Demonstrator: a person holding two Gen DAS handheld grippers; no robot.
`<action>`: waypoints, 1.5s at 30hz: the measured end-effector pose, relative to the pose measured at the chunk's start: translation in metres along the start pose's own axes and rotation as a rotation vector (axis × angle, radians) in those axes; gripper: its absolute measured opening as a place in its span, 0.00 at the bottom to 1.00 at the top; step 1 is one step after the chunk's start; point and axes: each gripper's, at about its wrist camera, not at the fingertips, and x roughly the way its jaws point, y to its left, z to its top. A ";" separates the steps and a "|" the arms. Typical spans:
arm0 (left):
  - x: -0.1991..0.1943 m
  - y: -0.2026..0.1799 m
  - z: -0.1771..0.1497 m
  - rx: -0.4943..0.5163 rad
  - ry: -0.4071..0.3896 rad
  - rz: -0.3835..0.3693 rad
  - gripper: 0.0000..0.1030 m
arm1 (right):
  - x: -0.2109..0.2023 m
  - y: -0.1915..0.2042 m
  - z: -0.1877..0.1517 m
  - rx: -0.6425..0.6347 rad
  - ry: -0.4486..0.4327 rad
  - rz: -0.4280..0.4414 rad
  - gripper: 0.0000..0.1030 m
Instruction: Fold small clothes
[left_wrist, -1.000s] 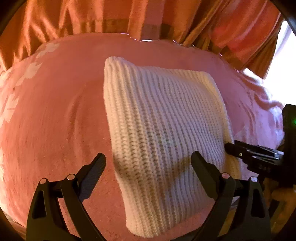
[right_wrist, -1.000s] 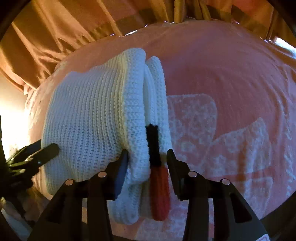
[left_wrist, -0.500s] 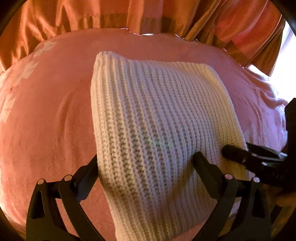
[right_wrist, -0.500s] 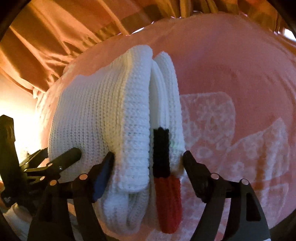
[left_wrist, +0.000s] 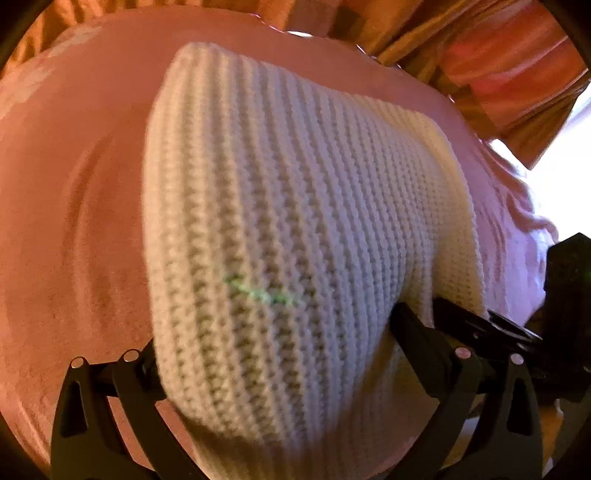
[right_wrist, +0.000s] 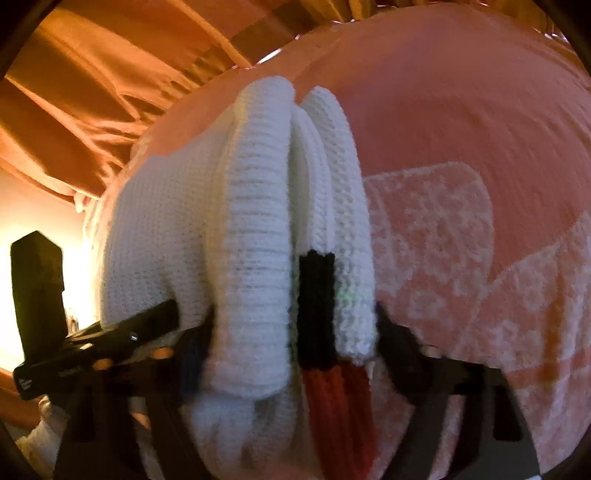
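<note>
A folded white knit sweater (left_wrist: 295, 221) lies on a pink bedspread (left_wrist: 74, 221). My left gripper (left_wrist: 273, 339) is open, its jaws wide on either side of the sweater's near end, which fills the gap between them. In the right wrist view the sweater (right_wrist: 177, 229) shows its stacked folded edges, with a black and red knit band (right_wrist: 317, 314) among them. My right gripper (right_wrist: 295, 332) is open, its jaws straddling those edges. Each gripper shows in the other's view: the right one (left_wrist: 487, 325) and the left one (right_wrist: 122, 336).
Orange curtains (left_wrist: 498, 55) hang behind the bed, and they also show in the right wrist view (right_wrist: 92, 92). The bedspread (right_wrist: 461, 240) has a pale leaf pattern to the right of the sweater. Bright window light sits at the far right of the left wrist view.
Both grippers have moved forward onto the sweater. The right gripper's jaws have spread wider around the folded edges. The sweater's near end now sits between the left gripper's jaws.
</note>
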 end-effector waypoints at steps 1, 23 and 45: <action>-0.001 0.001 0.000 0.007 -0.002 -0.011 0.93 | -0.001 0.001 0.000 0.007 -0.002 0.019 0.54; -0.259 -0.140 -0.007 0.379 -0.466 -0.266 0.42 | -0.283 0.125 -0.032 -0.233 -0.658 0.119 0.40; -0.108 0.163 0.038 -0.006 -0.347 0.293 0.55 | 0.045 0.170 0.057 -0.253 -0.178 0.050 0.48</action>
